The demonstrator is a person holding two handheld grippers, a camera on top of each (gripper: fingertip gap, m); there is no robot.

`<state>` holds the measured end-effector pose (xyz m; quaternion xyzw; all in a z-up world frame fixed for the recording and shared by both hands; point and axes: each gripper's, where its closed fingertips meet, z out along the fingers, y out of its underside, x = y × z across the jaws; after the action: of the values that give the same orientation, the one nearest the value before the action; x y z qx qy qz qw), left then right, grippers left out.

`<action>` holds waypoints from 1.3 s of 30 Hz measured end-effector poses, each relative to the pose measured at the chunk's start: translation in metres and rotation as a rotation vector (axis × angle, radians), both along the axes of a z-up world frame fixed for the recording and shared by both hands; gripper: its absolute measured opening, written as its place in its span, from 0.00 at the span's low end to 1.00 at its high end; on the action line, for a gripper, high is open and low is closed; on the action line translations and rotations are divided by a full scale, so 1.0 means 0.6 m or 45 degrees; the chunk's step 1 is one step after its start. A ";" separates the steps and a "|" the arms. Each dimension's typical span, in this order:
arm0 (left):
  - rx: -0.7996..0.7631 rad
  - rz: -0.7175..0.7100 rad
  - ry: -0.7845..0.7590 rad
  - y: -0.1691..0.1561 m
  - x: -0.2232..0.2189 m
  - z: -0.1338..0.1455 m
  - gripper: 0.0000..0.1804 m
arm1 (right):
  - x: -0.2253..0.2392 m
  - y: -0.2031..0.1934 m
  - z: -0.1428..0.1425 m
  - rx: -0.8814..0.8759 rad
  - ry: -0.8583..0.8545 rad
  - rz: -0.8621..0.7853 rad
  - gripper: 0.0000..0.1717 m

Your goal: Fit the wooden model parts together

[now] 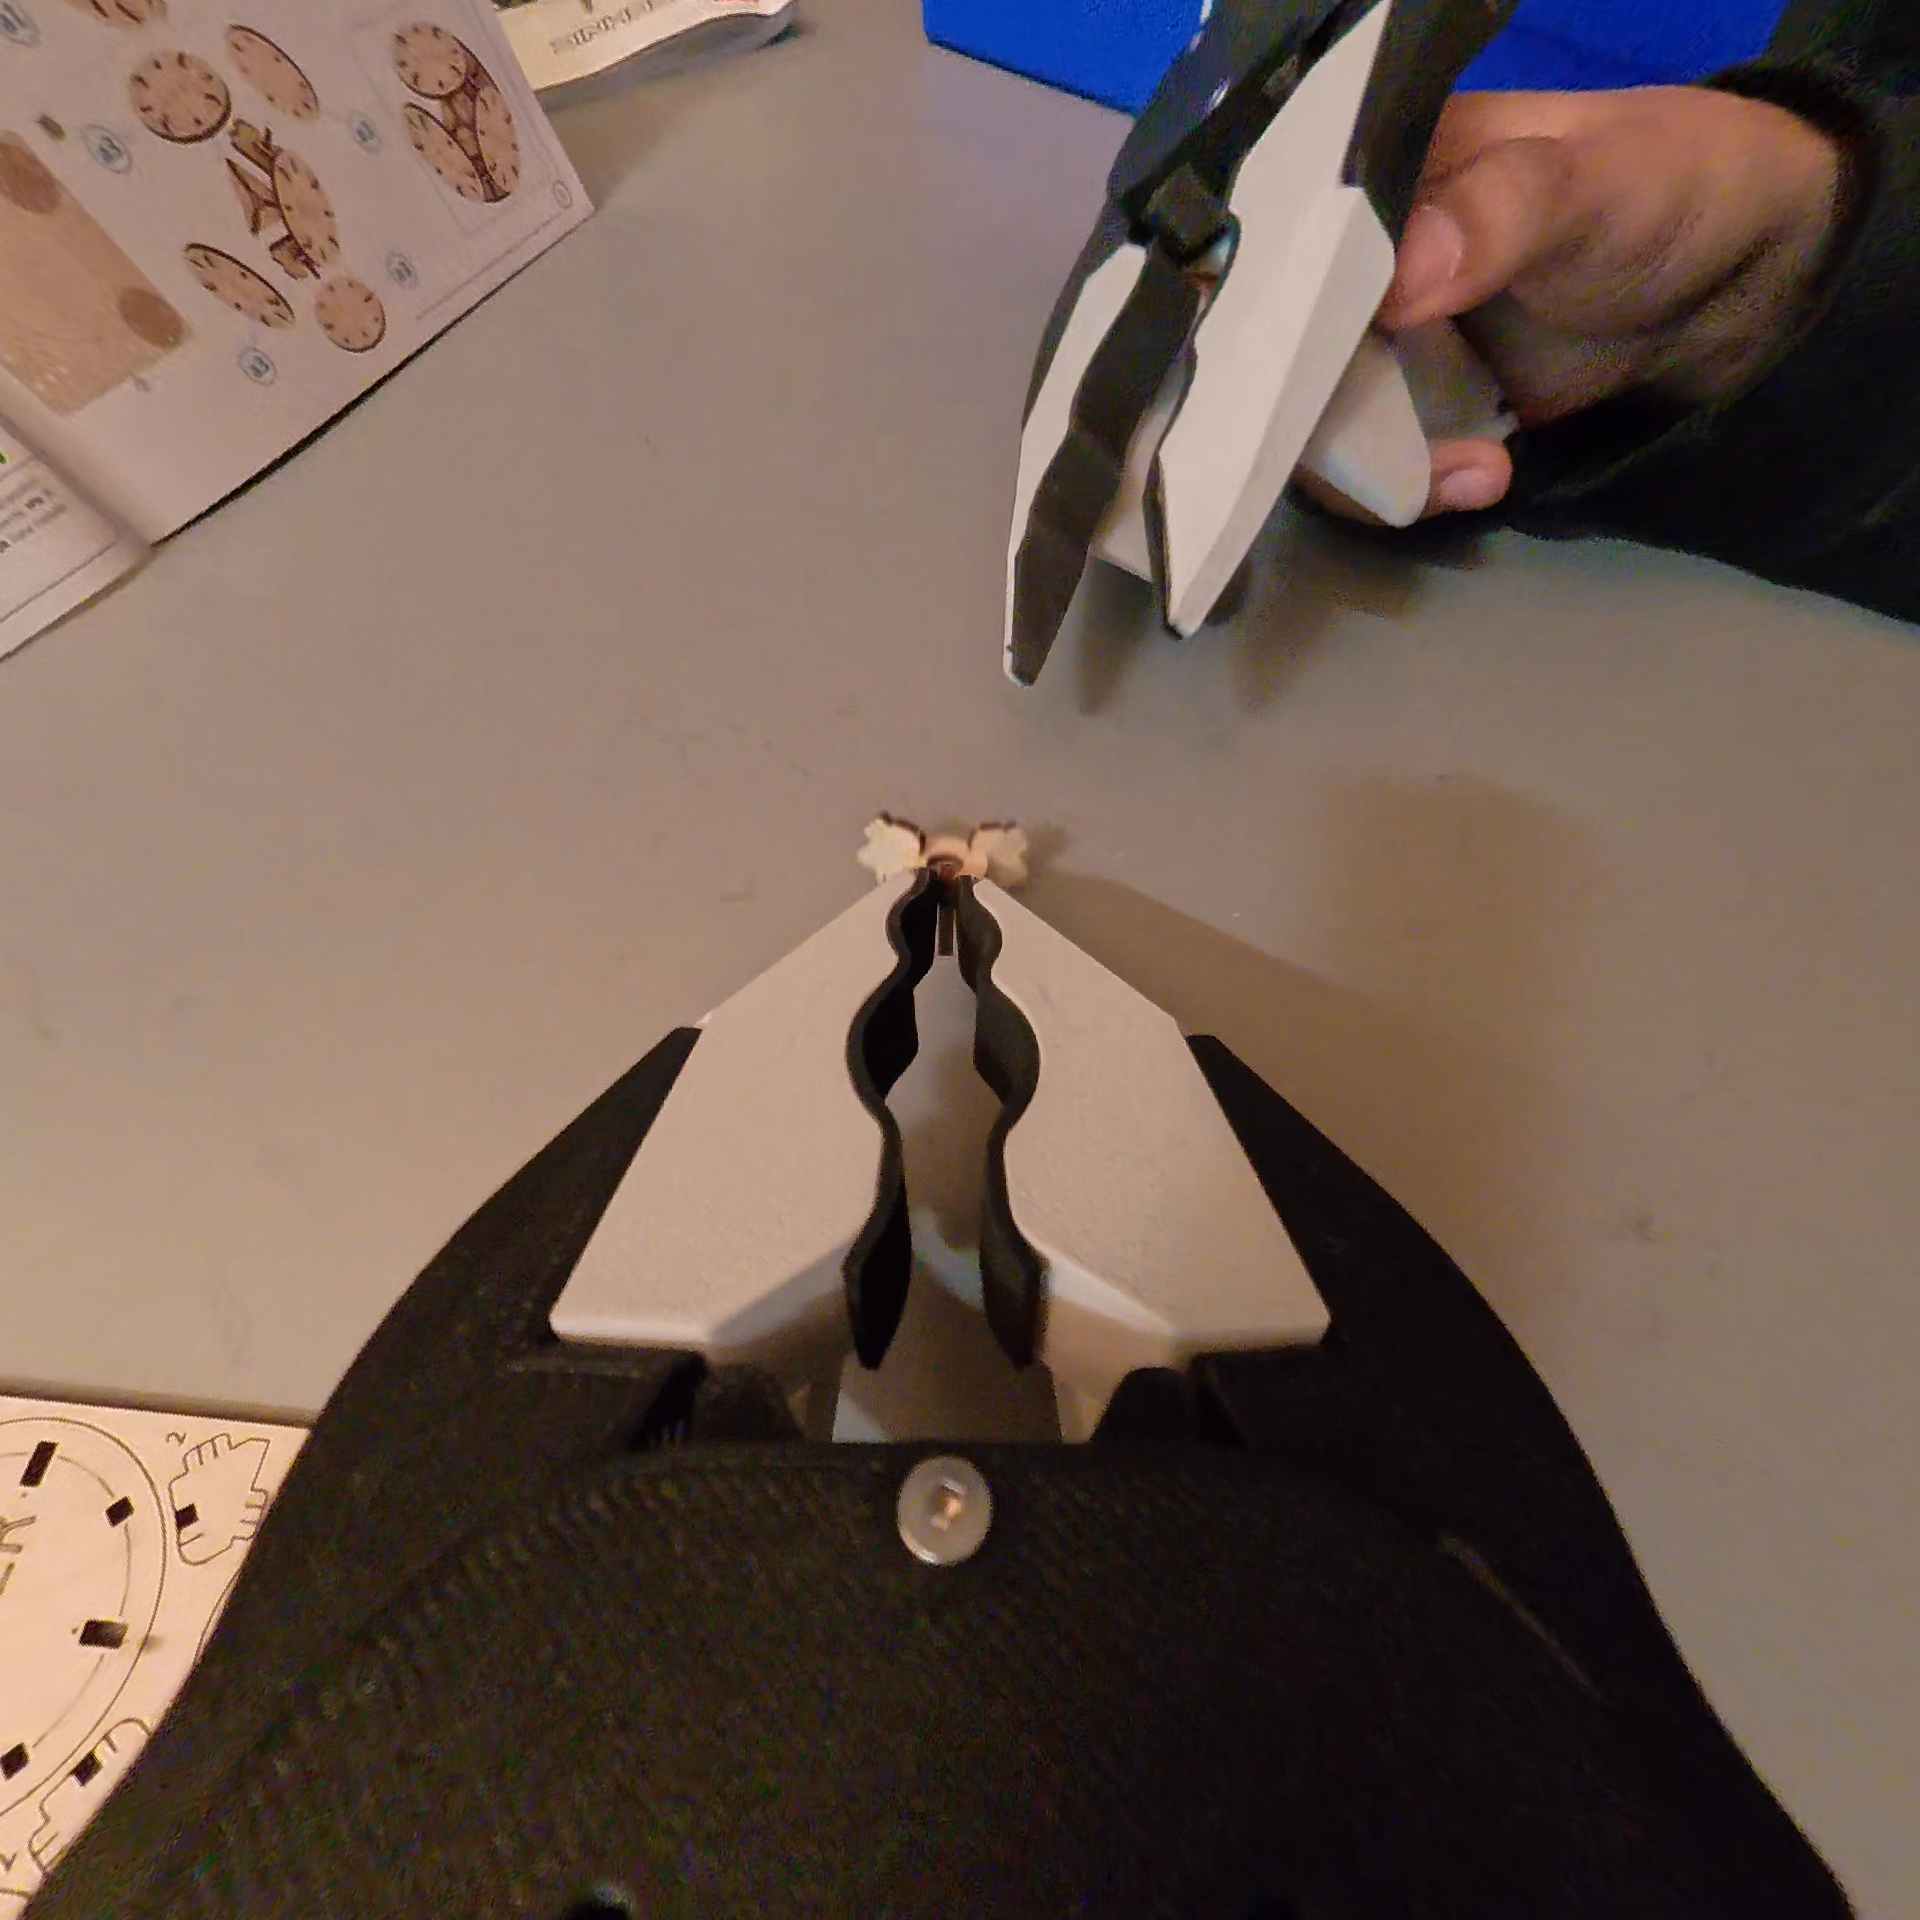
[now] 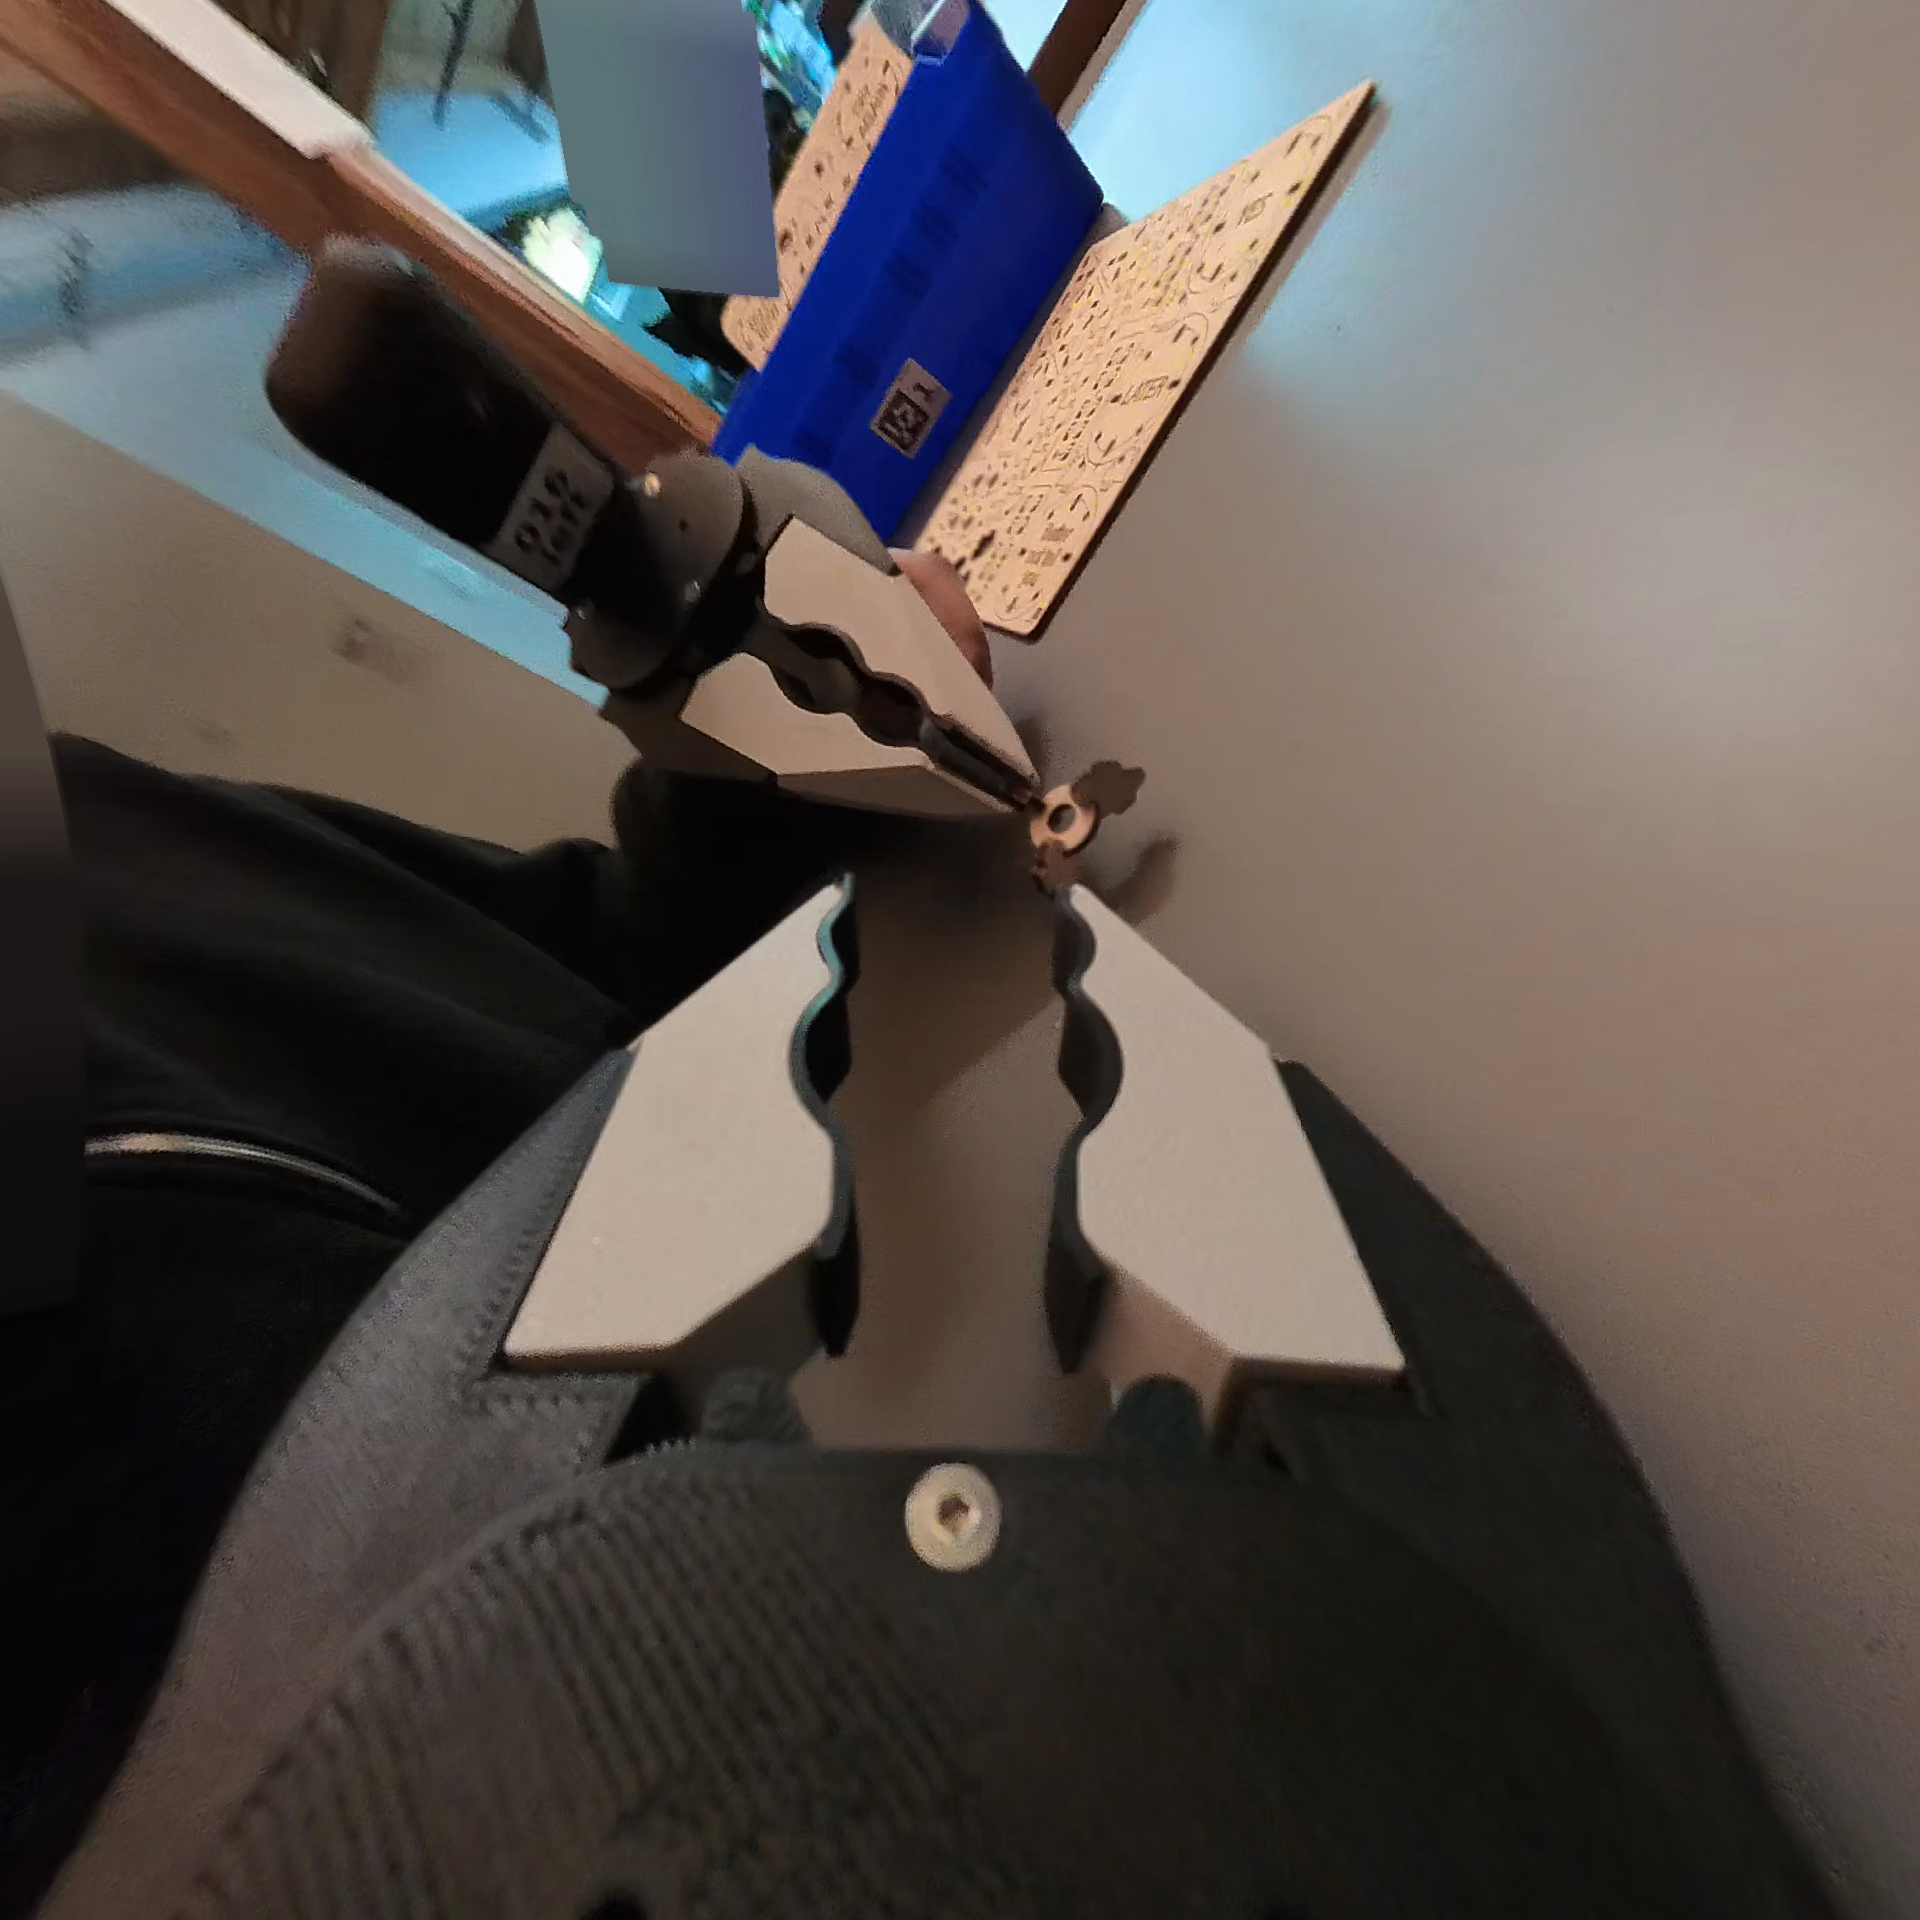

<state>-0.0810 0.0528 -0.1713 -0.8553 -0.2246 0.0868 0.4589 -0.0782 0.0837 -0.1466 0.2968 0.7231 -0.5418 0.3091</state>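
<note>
Wooden winged piece (image 1: 943, 854), holed centre, pinched by left tongs (image 1: 943, 881).

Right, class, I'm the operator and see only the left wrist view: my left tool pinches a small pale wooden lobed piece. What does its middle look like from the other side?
Observer: The small pale wooden lobed piece has a flat ring with a round hole at its centre; the left tool grips the ring's edge.
Operator: And what sits by the blue plastic box?
Observer: A flat pale wooden sheet of laser-cut parts lies right beside it.
</note>
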 end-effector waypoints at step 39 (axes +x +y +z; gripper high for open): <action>0.018 0.048 0.015 0.001 -0.005 0.004 0.02 | 0.005 -0.013 -0.016 0.226 0.568 0.051 0.21</action>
<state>-0.0842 0.0534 -0.1690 -0.8471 -0.2385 0.0990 0.4645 -0.0751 0.0760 -0.1565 0.1814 0.8240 -0.5219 0.1252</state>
